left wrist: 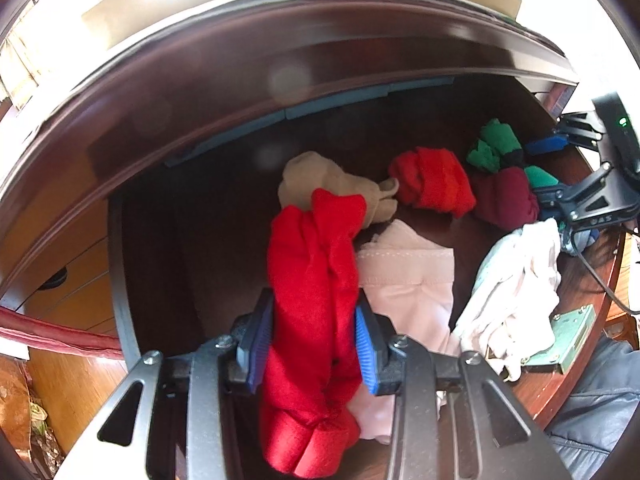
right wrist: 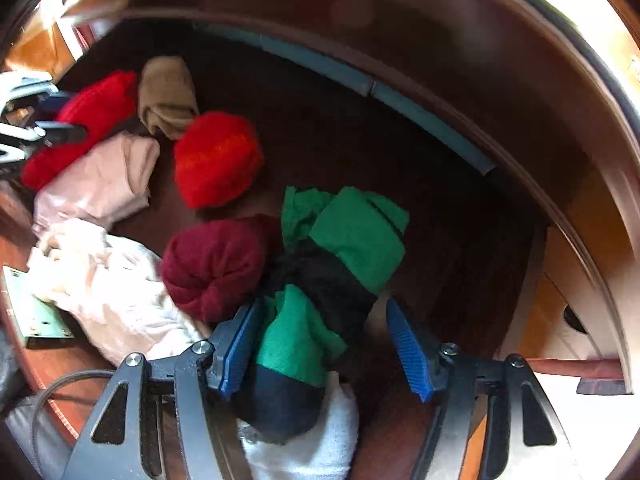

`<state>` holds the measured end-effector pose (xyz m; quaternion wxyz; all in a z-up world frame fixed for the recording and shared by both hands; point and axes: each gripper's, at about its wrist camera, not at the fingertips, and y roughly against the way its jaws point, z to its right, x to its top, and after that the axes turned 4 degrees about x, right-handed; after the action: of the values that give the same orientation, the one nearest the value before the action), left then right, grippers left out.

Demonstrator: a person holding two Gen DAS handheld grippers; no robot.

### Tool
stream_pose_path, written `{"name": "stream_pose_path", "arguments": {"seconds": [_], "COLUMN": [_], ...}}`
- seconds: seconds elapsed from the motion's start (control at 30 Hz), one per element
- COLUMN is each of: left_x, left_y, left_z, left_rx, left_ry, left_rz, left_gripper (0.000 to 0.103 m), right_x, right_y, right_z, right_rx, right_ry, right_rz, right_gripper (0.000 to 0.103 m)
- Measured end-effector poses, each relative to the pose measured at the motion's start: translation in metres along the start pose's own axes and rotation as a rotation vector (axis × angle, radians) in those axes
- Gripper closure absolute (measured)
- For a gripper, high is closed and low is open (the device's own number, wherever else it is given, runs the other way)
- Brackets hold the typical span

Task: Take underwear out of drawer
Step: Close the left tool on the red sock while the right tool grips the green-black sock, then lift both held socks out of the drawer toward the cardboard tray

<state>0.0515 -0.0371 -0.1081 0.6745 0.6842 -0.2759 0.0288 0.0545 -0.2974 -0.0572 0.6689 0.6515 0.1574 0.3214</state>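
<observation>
The bright red underwear (left wrist: 316,280) is hanging bunched between the blue pads of the left claw (left wrist: 316,344), which is closing narrowly on it and pinching it from both sides, over the left half of the open dark-wood drawer (left wrist: 224,216). In the left wrist view it is sitting at about 6 o'clock, with its upper end reaching toward the tan garment (left wrist: 320,184) lying just behind it at 12 o'clock.

The green and black underwear (right wrist: 340,272) is lying in the right part of the drawer, between the pads of the right claw (right wrist: 324,352). That claw is standing wide open: the left pad is lying against the cloth and the right pad is standing clear of it, so nothing is being gripped. No earlier picture is there to compare.

Around these, the drawer is holding more pieces. A second red bundle (right wrist: 218,158) is sitting at 11 o'clock from the green piece, and a maroon bundle (right wrist: 216,264) is touching it at 9 o'clock. A pale pink folded garment (left wrist: 408,292) is lying just at 3 o'clock of the held red piece, and a crumpled white pile (left wrist: 516,292) is resting farther that way against the drawer's front edge. A white cloth (right wrist: 316,440) is lying under the near end of the green piece.
</observation>
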Motion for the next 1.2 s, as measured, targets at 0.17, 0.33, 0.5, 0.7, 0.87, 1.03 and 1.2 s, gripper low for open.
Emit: {"name": "stream_pose_path", "arguments": {"seconds": [0.17, 0.33, 0.5, 0.7, 0.87, 1.03, 1.2], "left_x": [-0.001, -0.006, -0.012, -0.017, -0.024, -0.029, -0.031], "left_y": [0.000, 0.007, 0.019, 0.031, 0.042, 0.052, 0.058], "left_z": [-0.001, -0.007, -0.017, -0.020, -0.020, -0.023, -0.023], "left_rx": [-0.008, -0.013, -0.025, 0.004, 0.041, 0.062, 0.098], "left_ry": [0.015, 0.030, 0.076, 0.079, 0.087, 0.117, 0.123], "left_rz": [0.016, 0.051, 0.111, 0.187, 0.251, 0.316, 0.355], "left_gripper": [0.067, 0.067, 0.067, 0.068, 0.068, 0.068, 0.068], "right_x": [0.002, -0.009, -0.019, -0.035, -0.045, -0.047, -0.056], "right_y": [-0.001, 0.019, 0.044, 0.068, 0.092, 0.104, 0.118], "right_z": [-0.007, -0.005, -0.001, -0.006, -0.001, -0.001, 0.005], "right_rx": [0.034, 0.051, 0.028, -0.016, -0.019, -0.014, -0.014], "right_ry": [0.045, 0.042, 0.035, 0.056, 0.077, 0.084, 0.078], "right_rz": [0.008, 0.093, 0.194, 0.304, 0.397, 0.465, 0.514], "right_gripper": [0.079, 0.084, 0.085, 0.085, 0.085, 0.085, 0.085]}}
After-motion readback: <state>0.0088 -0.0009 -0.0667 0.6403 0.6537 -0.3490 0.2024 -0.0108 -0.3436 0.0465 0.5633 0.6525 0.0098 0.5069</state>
